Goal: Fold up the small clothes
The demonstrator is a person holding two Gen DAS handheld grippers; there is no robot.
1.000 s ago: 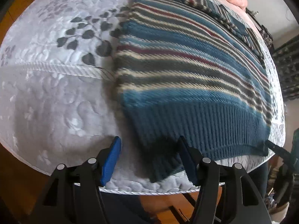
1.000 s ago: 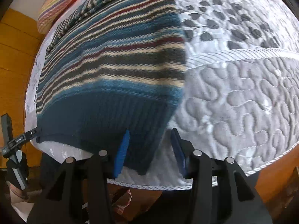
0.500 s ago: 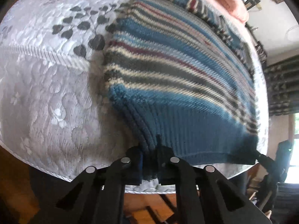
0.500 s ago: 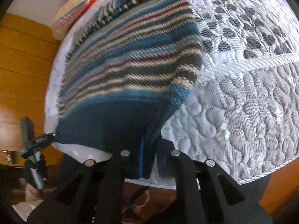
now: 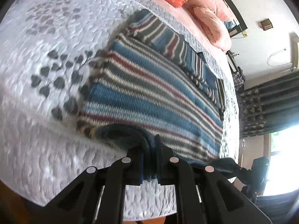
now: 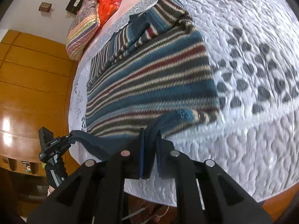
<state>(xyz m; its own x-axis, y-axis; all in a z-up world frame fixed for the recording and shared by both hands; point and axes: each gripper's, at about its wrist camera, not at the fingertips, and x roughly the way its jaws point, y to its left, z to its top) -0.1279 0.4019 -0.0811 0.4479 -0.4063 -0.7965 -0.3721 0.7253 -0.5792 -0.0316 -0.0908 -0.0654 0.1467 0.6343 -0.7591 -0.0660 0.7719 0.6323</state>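
My left gripper (image 5: pixel 149 155) is clamped on the dark ribbed hem of the striped sweater (image 5: pixel 153 93), at its left corner. My right gripper (image 6: pixel 149 149) is clamped on the same hem at the right corner. The hem is raised off the quilted bedspread (image 5: pixel 46 112), just past the bed's near edge. Ahead of both jaws, the sweater's long axis runs away from me, stripes crosswise, sleeves folded across the far end. Bare bedspread lies outboard of each gripper. Pillows (image 6: pixel 87 18) sit farthest.

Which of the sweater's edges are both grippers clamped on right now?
The dark blue ribbed hem, the plain unstriped edge nearest the cameras. The left gripper and right gripper pinch its two corners.
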